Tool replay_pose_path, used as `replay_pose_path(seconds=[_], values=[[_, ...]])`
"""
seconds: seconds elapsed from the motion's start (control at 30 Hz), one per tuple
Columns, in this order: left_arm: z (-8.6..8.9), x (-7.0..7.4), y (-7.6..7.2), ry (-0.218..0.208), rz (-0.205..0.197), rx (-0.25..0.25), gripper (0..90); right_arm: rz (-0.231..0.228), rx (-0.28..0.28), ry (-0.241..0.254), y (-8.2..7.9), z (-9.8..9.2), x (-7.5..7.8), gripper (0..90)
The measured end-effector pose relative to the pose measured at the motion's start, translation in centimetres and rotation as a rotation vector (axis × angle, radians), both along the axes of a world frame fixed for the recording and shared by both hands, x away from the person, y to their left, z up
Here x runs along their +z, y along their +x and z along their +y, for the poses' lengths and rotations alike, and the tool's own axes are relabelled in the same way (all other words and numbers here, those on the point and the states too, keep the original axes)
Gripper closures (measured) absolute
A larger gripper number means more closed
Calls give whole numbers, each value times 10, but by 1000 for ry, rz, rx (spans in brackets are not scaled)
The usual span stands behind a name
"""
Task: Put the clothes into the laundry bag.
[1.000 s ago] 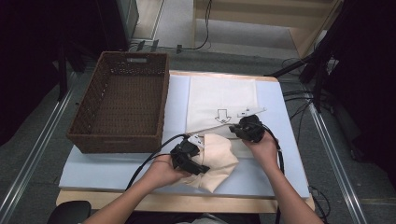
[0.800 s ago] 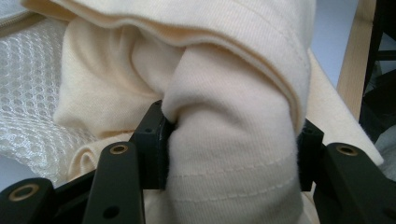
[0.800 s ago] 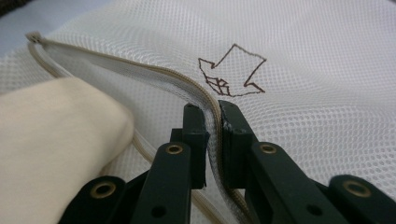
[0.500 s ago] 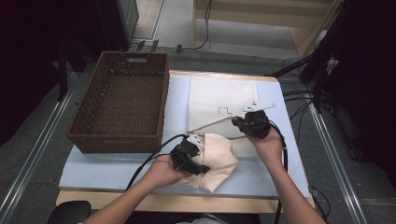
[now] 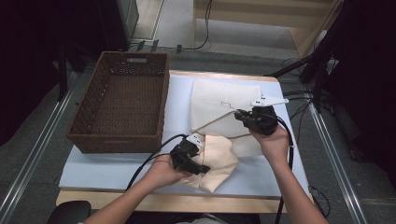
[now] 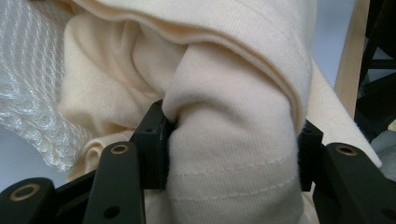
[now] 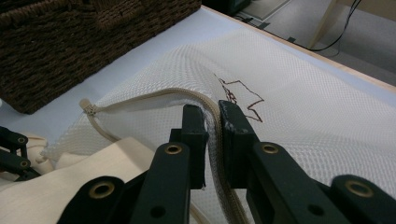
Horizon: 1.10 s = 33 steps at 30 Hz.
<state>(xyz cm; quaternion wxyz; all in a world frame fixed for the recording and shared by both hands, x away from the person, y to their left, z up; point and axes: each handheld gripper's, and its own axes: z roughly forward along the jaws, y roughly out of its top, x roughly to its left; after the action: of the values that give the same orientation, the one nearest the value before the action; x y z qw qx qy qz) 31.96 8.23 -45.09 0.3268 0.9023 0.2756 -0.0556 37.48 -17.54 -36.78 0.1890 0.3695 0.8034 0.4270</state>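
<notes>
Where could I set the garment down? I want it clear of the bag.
Bare white table cover lies in front of the wicker basket, left of the left tool; the basket's inside looks bare too. It is crowded centre to right: the mesh bag, the cream garment and the right tool gripping the bag's zipper edge.

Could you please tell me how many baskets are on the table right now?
1. A single dark brown woven wicker basket sits on the table's left side, left of the white mesh laundry bag and apart from it. Its corner also appears in the right gripper view. No other basket is visible.
</notes>
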Motion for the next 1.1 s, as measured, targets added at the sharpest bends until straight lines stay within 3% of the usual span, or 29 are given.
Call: replay_pose_path(seconds=[0.07, 0.4, 0.5, 0.63, 0.77, 0.83, 0.97, 1.1], values=[[0, 0, 0, 4, -4, -1, 469, -9, 1, -12, -1, 1, 1, 828], [-2, 10, 0, -2, 8, 8, 554, 48, 15, -15, 1, 4, -12, 829], [-3, 19, 0, -40, 4, 39, 554, 54, 16, -13, 2, 3, -12, 829], [-5, 28, 1, -38, -22, 68, 553, 57, 16, -9, 1, 2, -12, 828], [-4, 34, 4, -43, -20, 104, 552, 59, 18, -7, 0, 2, -11, 827], [-7, 37, 8, -34, -9, 142, 552, 57, 23, -3, -1, 2, -10, 827], [-14, 40, 12, 5, -10, 153, 549, 52, 28, 0, -2, 3, -8, 827], [-23, 45, 16, 16, -18, 170, 549, 55, 30, 9, -5, 4, -7, 827]])
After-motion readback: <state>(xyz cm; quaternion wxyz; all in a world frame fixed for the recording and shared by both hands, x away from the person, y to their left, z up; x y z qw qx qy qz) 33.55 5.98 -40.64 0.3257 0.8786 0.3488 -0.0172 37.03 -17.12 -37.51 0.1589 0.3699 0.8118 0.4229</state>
